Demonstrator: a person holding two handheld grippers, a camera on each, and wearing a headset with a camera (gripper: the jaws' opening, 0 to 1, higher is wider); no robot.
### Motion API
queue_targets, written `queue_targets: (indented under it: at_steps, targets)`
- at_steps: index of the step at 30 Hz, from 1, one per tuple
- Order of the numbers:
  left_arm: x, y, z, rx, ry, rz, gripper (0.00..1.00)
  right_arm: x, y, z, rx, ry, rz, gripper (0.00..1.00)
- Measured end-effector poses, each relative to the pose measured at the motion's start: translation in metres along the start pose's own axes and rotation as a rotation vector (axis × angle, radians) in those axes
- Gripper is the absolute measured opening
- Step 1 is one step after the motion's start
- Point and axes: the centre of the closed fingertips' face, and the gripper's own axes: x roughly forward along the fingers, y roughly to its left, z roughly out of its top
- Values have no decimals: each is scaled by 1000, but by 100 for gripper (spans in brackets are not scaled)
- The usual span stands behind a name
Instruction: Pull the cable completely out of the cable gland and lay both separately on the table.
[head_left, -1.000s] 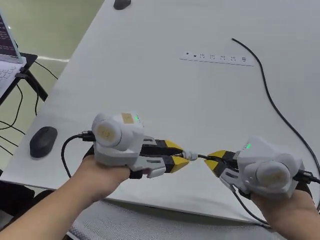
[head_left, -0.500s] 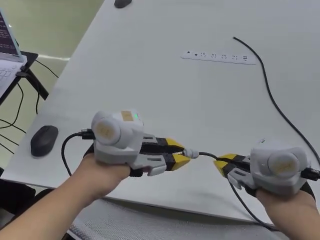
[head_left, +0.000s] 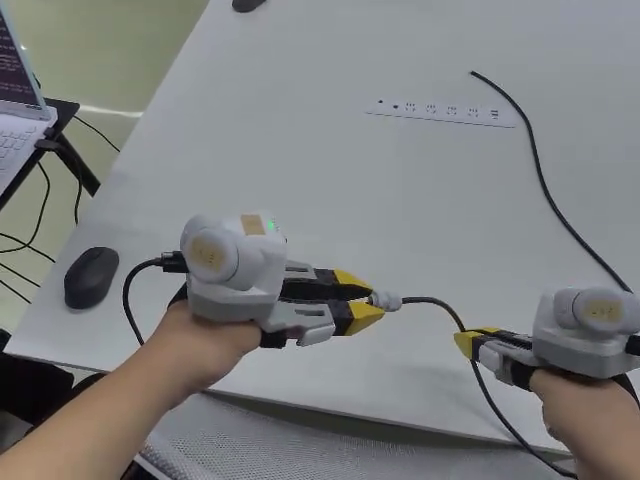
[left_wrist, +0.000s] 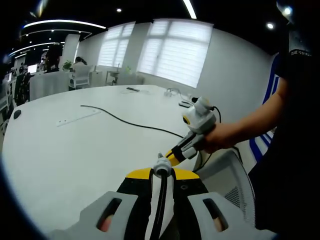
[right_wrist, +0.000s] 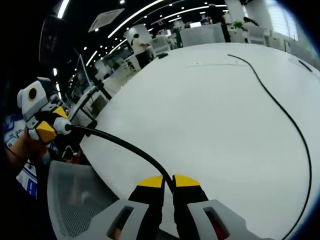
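My left gripper (head_left: 364, 302) is shut on a small white cable gland (head_left: 386, 300) over the near table edge; the gland (left_wrist: 161, 165) sits between its yellow tips. A black cable (head_left: 437, 304) runs out of the gland to my right gripper (head_left: 468, 343), which is shut on it farther right. In the right gripper view the cable (right_wrist: 120, 143) arcs from my right gripper (right_wrist: 168, 182) back to the gland (right_wrist: 61, 126) in the left gripper (right_wrist: 49, 126). The right gripper (left_wrist: 173, 155) also appears in the left gripper view. The cable is still threaded through the gland.
A white power strip (head_left: 444, 111) lies on the white table (head_left: 300, 150) at the back, with a long black cord (head_left: 545, 190) running down the right side. A black mouse (head_left: 89, 275) sits at the left edge. A laptop (head_left: 18, 95) stands beyond the table's left side.
My right gripper has moved right and slightly down, away from the left gripper, drawing a longer stretch of black cable out of the gland. The left gripper has held its place.
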Motion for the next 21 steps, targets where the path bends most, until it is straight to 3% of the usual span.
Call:
queue_targets:
  at_steps: [5,14,17,21]
  targets:
    - [3,-4,2,4,0,-9,14,3,2,-4,-5,13,-17,1]
    - [-1,1,0,-3,3,0,14,-1,3,-3,-52,-10,-20,2]
    - [-1,0,0,-5,0,2,14,-3,5,-2,-115,-7,-30,2]
    - [-1,0,0,-7,-3,3,14,-2,4,-3,-133,-1,-24,2]
